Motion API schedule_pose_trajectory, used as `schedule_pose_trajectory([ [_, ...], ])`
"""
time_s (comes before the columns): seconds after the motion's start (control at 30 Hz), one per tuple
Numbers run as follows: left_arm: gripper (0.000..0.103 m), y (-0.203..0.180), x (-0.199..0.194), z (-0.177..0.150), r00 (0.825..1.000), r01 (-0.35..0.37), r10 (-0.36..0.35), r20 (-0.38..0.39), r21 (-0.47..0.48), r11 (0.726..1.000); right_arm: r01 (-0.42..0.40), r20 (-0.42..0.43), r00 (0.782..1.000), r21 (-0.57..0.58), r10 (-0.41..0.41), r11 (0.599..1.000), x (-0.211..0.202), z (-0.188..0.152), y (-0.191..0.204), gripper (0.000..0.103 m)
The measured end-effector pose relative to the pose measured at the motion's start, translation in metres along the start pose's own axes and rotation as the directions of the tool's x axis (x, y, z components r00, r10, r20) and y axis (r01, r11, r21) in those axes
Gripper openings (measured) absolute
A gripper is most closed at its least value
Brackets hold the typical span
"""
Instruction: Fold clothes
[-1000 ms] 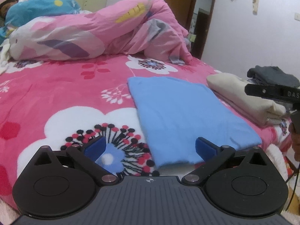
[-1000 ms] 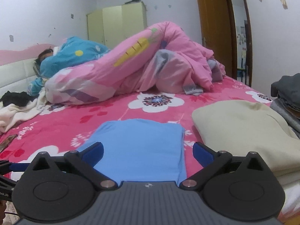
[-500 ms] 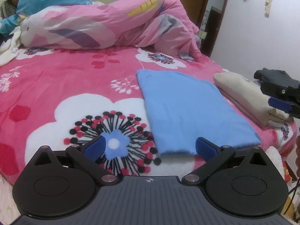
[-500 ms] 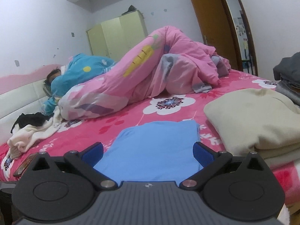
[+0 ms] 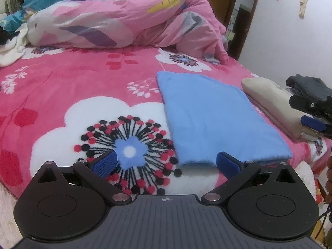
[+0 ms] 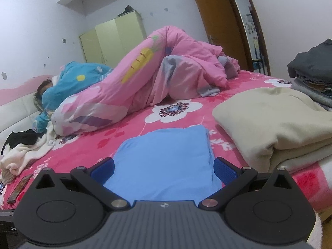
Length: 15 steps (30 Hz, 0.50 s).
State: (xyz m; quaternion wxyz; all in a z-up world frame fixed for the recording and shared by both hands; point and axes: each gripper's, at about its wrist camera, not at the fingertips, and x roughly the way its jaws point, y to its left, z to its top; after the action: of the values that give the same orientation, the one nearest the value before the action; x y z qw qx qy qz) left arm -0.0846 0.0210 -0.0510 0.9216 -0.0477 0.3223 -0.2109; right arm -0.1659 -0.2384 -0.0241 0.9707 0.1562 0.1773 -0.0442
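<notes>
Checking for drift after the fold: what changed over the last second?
Both tongs, left and right, pulled back and rose from the bed edge, open, holding nothing. Blue folded garment, beige stack and dark pile stayed put on the pink blanket.

Folded clothes on the bed, ahead of the tongs

A light blue garment (image 5: 215, 120) lies flat as a smooth folded rectangle, its near edge just beyond the open left tongs (image 5: 166, 164) and between the fingers of the right tongs (image 6: 164, 171). Just right of it sits a thicker folded cream garment (image 6: 276, 124), then a stack of dark grey clothes (image 6: 313, 70) farther right.
</notes>
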Motion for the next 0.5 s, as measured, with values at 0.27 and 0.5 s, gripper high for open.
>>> schedule_pose_trajectory([
  [0.27,0.103,-0.0007,-0.0010,0.0002,0.999,-0.044,0.044,0.007,-0.009,0.999,0.019,-0.022,1.000,0.017,-0.019,1.000,0.0010,-0.0080,0.0027,0.103],
  [0.5,0.103,-0.0009,-0.0045,0.0008,0.998,-0.061,0.061,0.024,-0.016,0.998,0.014,-0.015,1.000,0.003,-0.014,1.000,-0.0043,-0.0104,0.0050,0.103],
])
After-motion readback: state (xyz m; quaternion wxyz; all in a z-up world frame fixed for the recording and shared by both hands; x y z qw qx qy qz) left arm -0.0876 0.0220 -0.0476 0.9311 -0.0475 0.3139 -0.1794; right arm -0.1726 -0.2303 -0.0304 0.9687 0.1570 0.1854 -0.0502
